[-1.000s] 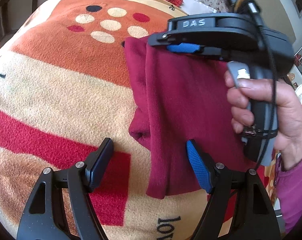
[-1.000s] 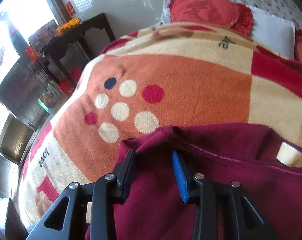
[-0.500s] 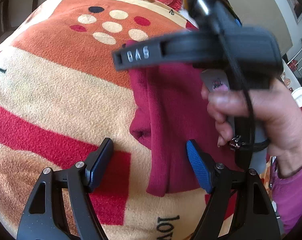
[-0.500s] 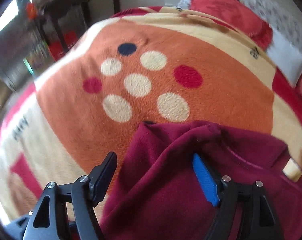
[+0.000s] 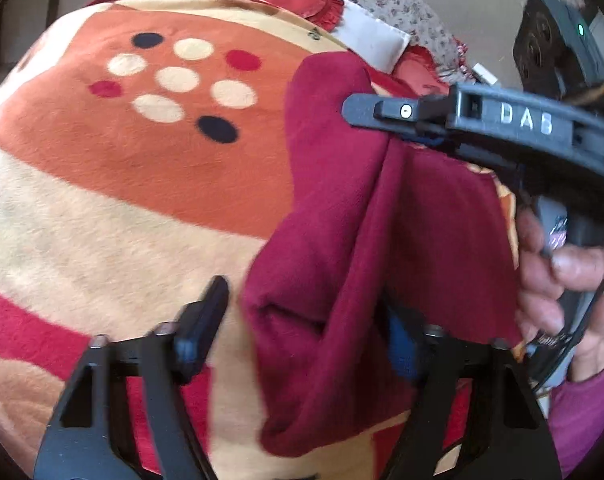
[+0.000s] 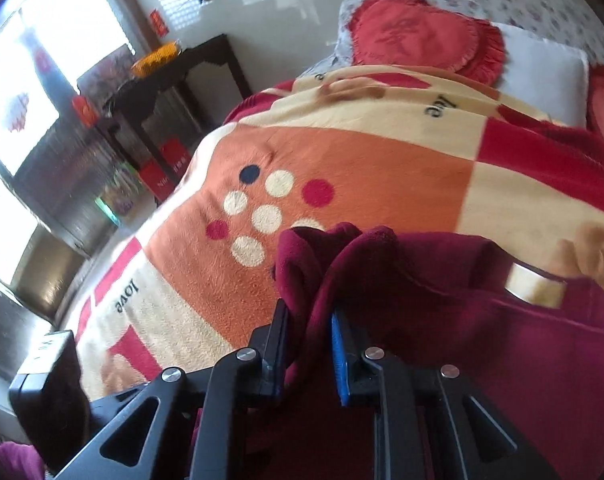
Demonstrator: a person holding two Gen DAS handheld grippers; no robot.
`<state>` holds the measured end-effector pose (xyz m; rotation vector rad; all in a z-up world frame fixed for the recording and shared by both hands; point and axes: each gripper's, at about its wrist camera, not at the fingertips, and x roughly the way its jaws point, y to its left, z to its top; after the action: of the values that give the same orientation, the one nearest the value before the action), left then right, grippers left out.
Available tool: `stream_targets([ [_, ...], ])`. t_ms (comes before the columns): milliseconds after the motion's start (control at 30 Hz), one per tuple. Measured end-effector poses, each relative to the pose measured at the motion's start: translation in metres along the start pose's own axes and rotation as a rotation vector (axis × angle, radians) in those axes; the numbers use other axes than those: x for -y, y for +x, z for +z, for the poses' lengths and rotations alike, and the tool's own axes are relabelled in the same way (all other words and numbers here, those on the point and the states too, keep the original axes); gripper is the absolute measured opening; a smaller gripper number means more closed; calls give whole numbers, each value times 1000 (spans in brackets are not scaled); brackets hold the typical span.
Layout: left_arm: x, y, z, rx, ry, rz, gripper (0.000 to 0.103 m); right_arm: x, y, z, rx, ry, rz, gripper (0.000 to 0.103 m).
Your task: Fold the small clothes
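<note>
Dark red fleece garment (image 5: 342,240) lies on the bed, on a fleece blanket of orange, cream and red blocks with dots (image 5: 141,184). It is bunched lengthwise, not flat; a pale label (image 6: 536,288) shows near its far edge in the right wrist view.

Right gripper (image 6: 310,344): fingers closing, now narrow, with a gathered ridge of the garment's far end pinched between them. In the left wrist view that end looks lifted off the blanket, cloth hanging from the right gripper (image 5: 422,136). The person's hand (image 5: 562,280) grips its handle.

Left gripper (image 5: 306,328): fingers closing but half wide, straddling the near end of the garment. The left finger (image 5: 201,320) stands clear of the cloth; the blue-padded one (image 5: 398,344) sits against or behind a fold. No firm pinch visible there; blurred.

Progress, judged: early to middle. Garment seems roughly folded lengthwise already, but loose and rumpled. Left to do: secure the near end, bring the ends together, lay it flat and tidy. No finished folded pile in view.
</note>
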<state>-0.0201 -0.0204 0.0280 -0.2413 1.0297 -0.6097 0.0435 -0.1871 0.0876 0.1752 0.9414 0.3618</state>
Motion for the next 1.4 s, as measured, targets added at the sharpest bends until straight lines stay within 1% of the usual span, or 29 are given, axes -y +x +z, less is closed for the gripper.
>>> stream_targets([
  [33,4,-1,1,0,-1,-21,49,4,-2,4,1,4,3,18],
  [67,8,-4,1,8,2,-29,47,6,-4,3,1,10,7,18],
  [167,21,-12,0,40,37,-37,35,15,-10,3,9,36,18,18],
  [233,31,-17,-1,50,66,-36,34,25,-13,3,14,79,38,18],
  [300,40,-17,1,55,80,-37,33,33,-17,4,23,146,72,25],
  [333,43,-17,1,54,81,-38,33,35,-18,4,28,175,80,42],
  [367,45,-17,2,53,81,-38,33,37,-20,3,33,196,84,65],
  [400,47,-17,3,52,80,-37,33,38,-20,4,40,218,98,73],
  [433,47,-16,3,51,79,-34,33,37,-18,5,38,230,111,75],
  [533,48,-15,2,49,79,-31,33,32,-8,12,6,223,91,75],
  [633,52,-15,1,49,87,-25,33,18,12,21,-37,160,50,75],
  [733,55,-12,2,46,93,-20,33,2,38,26,-121,80,-2,75],
  [767,56,-11,1,45,97,-15,33,-5,47,26,-150,36,-34,73],
  [800,57,-10,-1,43,101,-6,33,-9,51,25,-157,2,-65,67],
  [833,56,-10,-2,39,102,7,33,-11,51,24,-147,-20,-100,46],
  [867,55,-9,-3,34,101,11,33,-9,49,23,-136,-15,-96,37],
  [900,53,-8,-5,28,99,12,33,-4,45,22,-118,3,-73,34],
  [933,52,-6,-6,21,100,27,34,0,42,21,-104,16,-62,29],
  [967,52,-5,-7,17,102,40,40,4,39,20,-94,25,-54,27],
  [1000,50,-3,-8,10,102,51,49,6,36,19,-89,30,-46,26],
  [1067,46,1,-10,-1,86,67,60,10,30,18,-80,36,-34,23],
  [1200,42,9,-12,-15,42,58,60,11,27,19,-73,28,-16,22],
  [1233,43,10,-11,-13,46,53,60,11,24,16,-70,27,-14,22],
  [1267,46,10,-11,-13,53,49,52,12,23,16,-65,25,-10,22],
  [1300,51,9,-10,-12,64,39,38,14,23,16,-61,26,-8,22],
  [1400,65,5,-6,-6,94,23,26,16,15,15,-40,26,-13,22],
])
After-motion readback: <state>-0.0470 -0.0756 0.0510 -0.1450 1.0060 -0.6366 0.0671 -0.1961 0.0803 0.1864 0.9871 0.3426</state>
